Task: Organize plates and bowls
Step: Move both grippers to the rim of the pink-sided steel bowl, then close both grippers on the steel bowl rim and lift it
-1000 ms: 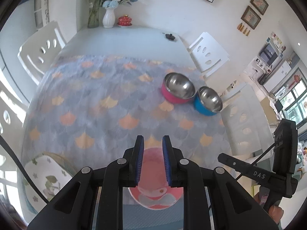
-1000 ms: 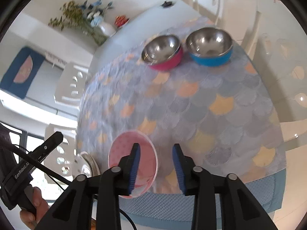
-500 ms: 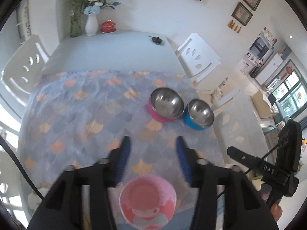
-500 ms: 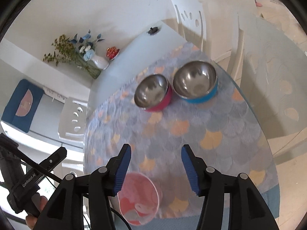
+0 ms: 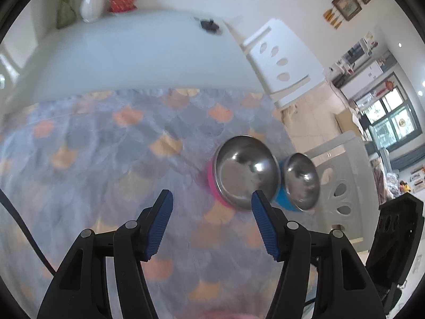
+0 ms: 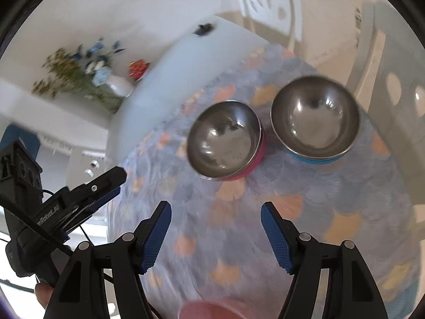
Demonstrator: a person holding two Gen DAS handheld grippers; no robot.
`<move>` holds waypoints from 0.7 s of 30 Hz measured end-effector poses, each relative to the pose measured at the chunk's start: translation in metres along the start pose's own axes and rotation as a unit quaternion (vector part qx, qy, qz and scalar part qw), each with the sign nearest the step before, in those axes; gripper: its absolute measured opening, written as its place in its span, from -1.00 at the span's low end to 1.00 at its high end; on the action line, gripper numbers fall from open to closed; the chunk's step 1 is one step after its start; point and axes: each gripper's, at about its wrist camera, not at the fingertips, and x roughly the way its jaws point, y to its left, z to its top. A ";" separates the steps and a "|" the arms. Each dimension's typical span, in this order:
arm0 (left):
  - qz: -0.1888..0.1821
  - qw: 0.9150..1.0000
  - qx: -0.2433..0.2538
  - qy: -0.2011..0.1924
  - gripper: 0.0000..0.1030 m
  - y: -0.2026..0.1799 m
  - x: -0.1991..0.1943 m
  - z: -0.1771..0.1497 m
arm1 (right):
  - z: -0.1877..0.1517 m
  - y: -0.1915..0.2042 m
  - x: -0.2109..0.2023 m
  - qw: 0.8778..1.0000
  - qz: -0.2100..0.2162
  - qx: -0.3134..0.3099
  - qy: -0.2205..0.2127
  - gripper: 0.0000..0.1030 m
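The left gripper (image 5: 209, 220) and the right gripper (image 6: 215, 228) are both opening their jaws, with nothing between them. The pink bowl (image 6: 225, 141) and the blue bowl (image 6: 314, 118) sit just beside each other near the worktop's (image 5: 106, 159) right edge. A pink plate (image 6: 212, 309) peeks in at its near edge.

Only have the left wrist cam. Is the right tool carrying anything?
Observer: No. The right tool is empty. Its jaws are opening, with only tablecloth between them.
Operator: Here the blue bowl is partly hidden behind the pink bowl. Are they stacked?
Observer: No. From the right wrist they sit side by side on the cloth, each with its whole rim showing and both empty.
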 end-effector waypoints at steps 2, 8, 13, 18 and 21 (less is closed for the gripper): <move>-0.013 1.000 -0.002 0.016 0.15 0.005 0.022 0.009 | 0.007 -0.005 0.017 1.000 -0.004 0.020 -0.003 0.31; -0.040 0.998 0.005 0.046 0.15 0.003 0.075 0.031 | 0.028 -0.010 0.048 0.999 -0.012 0.040 -0.021 0.31; -0.047 0.997 0.008 0.064 0.11 0.000 0.108 0.042 | 0.041 -0.022 0.074 0.998 -0.029 0.056 -0.008 0.30; -0.053 0.996 0.018 0.072 -0.27 -0.004 0.130 0.048 | 0.047 -0.033 0.096 0.997 -0.034 0.064 0.009 0.01; -0.048 0.996 0.020 0.073 -0.52 -0.005 0.139 0.050 | 0.048 -0.039 0.103 0.997 -0.045 0.068 0.012 -0.34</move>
